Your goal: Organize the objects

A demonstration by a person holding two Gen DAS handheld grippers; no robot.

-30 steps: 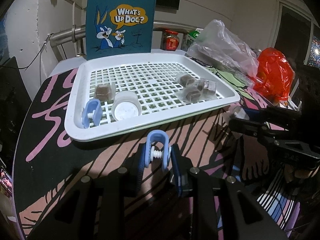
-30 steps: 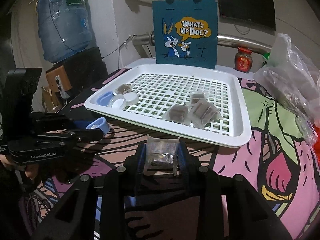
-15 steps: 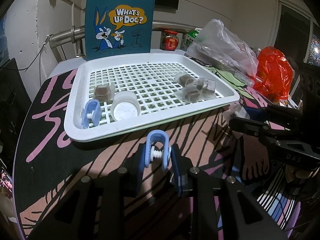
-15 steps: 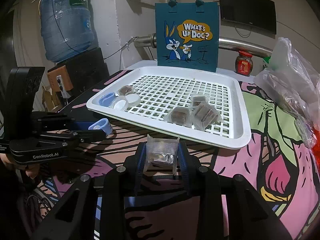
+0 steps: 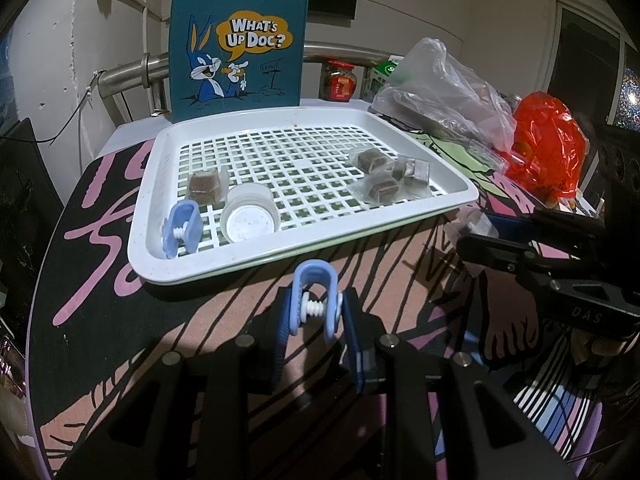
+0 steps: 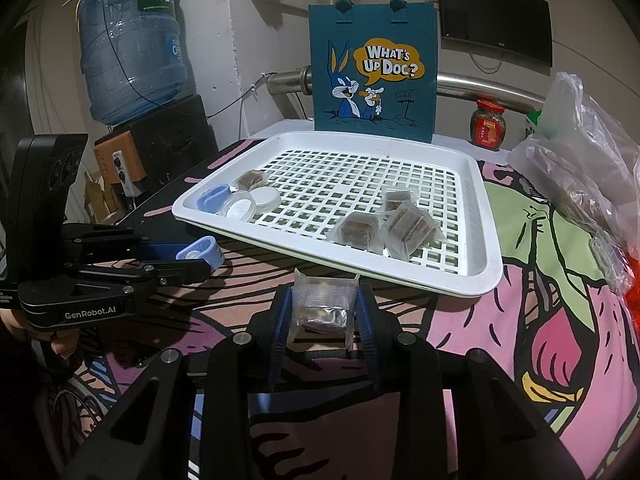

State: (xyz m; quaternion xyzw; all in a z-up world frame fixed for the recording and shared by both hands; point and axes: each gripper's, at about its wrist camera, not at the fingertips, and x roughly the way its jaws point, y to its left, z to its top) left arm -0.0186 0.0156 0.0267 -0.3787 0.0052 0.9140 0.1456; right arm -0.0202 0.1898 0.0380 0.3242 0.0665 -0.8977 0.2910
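Blue clip [image 5: 316, 304] pinched in the left claw [image 5: 316, 320], held just short of the near rim of the white tray [image 5: 256, 264], its rounded bend pointing up and forward toward the tray, its long axis running roughly along the fingers, white spring crosswise between them. Over on the right, the right claw [image 6: 323, 312] is closed down on a clear packet [image 6: 324, 304] with something dark inside, packet standing upright, its crimped top edge facing the tray, also hovering just off the near rim. So where are we? Partway, by my reckoning: the tray already carries a matching blue clip [image 5: 180, 230] in its near left corner, a round white lid [image 5: 250, 220] just beside it, one packet [image 5: 205, 185] behind those, and a cluster of three packets [image 5: 390, 178] on the right side. Both held pieces are not yet in. Likely clip goes left with its twin, packet right with the cluster. Beyond the tray stand a cartoon tote bag [image 5: 240, 36], plastic bags [image 5: 448, 92] and a jar [image 5: 338, 84] on the patterned desk [image 5: 100, 288].
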